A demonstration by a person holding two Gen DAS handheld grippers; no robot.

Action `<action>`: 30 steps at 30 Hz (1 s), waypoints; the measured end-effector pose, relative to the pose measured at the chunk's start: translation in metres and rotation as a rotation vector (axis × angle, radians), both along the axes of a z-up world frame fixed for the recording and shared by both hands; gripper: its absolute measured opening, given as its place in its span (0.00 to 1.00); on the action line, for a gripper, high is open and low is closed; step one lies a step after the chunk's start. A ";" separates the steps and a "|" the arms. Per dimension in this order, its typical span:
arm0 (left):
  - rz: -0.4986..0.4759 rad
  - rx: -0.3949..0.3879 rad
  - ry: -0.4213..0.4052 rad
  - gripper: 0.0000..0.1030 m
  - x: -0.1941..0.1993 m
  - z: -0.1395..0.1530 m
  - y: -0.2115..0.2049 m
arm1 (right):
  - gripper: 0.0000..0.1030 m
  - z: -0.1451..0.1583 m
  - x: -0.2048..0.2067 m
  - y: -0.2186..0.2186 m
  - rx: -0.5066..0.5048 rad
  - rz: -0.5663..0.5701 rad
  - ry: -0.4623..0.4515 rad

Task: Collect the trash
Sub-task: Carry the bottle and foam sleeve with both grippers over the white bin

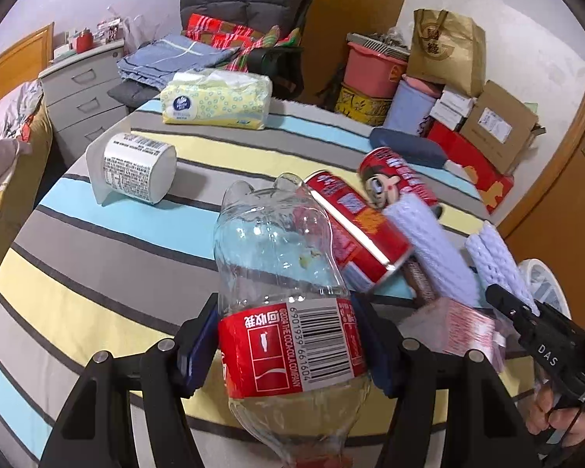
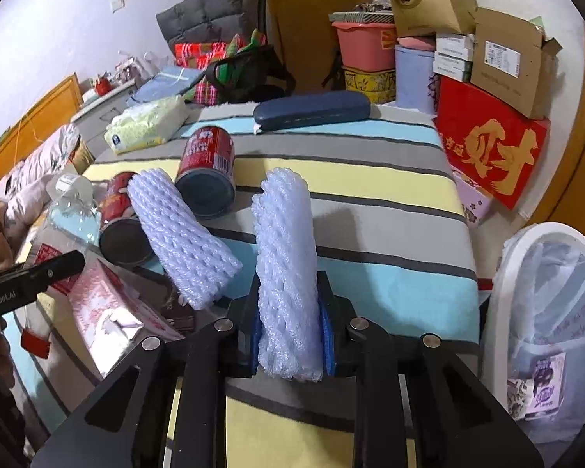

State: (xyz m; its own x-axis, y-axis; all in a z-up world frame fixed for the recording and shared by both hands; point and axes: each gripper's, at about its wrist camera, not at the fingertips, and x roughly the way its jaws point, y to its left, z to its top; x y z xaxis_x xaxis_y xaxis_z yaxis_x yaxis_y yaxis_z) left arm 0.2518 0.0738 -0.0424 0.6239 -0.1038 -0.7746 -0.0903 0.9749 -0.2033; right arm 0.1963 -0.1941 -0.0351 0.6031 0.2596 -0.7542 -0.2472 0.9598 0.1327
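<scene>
The left tool (image 1: 288, 345) grips a clear plastic cola bottle (image 1: 284, 273) above the striped counter (image 1: 109, 257). The right tool (image 2: 290, 327) clamps a white foam net sleeve (image 2: 286, 257) near the white bin (image 2: 503, 273).

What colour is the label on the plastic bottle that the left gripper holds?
Red, with white print and a barcode, on the clear plastic bottle; the left wrist view shows it best.

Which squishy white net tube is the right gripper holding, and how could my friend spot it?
Find the striped tablecloth. Near its front edge, beside the white mesh bin, the right gripper pinches a white foam net sleeve upright. Its twin, the other foam sleeve, lies loose against the red cans.
</scene>
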 end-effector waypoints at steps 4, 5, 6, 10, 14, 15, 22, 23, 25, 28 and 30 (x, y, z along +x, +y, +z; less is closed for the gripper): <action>-0.021 0.012 -0.028 0.63 -0.012 0.013 -0.008 | 0.23 0.007 -0.008 -0.003 0.019 -0.016 -0.022; -0.029 0.014 -0.037 0.63 -0.015 0.017 -0.010 | 0.23 0.009 -0.009 -0.003 0.023 -0.020 -0.027; -0.032 0.017 -0.047 0.63 -0.018 0.021 -0.012 | 0.23 0.011 -0.011 -0.004 0.025 -0.025 -0.032; -0.055 0.019 -0.081 0.63 -0.030 0.036 -0.020 | 0.23 0.018 -0.018 -0.006 0.040 -0.032 -0.051; -0.090 0.014 -0.103 0.63 -0.039 0.048 -0.033 | 0.23 0.026 -0.026 -0.012 0.055 -0.051 -0.071; -0.099 0.017 -0.108 0.63 -0.040 0.051 -0.037 | 0.23 0.028 -0.028 -0.014 0.059 -0.056 -0.075; -0.184 0.022 -0.147 0.63 -0.054 0.067 -0.077 | 0.23 0.040 -0.043 -0.033 0.078 -0.107 -0.116; -0.202 0.021 -0.151 0.63 -0.055 0.069 -0.086 | 0.23 0.041 -0.046 -0.037 0.079 -0.115 -0.117; -0.223 0.020 -0.156 0.63 -0.056 0.072 -0.097 | 0.23 0.043 -0.050 -0.047 0.084 -0.141 -0.126; -0.266 0.022 -0.167 0.63 -0.058 0.076 -0.120 | 0.23 0.046 -0.057 -0.060 0.086 -0.174 -0.136; -0.301 0.020 -0.169 0.63 -0.058 0.078 -0.136 | 0.23 0.047 -0.060 -0.069 0.084 -0.197 -0.138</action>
State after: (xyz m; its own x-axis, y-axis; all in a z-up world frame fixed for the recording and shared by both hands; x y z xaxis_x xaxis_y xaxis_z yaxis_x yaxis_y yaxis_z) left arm 0.1935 -0.0626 0.0352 0.6876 -0.2882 -0.6665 0.2350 0.9568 -0.1712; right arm 0.1361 -0.2635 0.0119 0.7442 0.1852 -0.6417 -0.0780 0.9783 0.1919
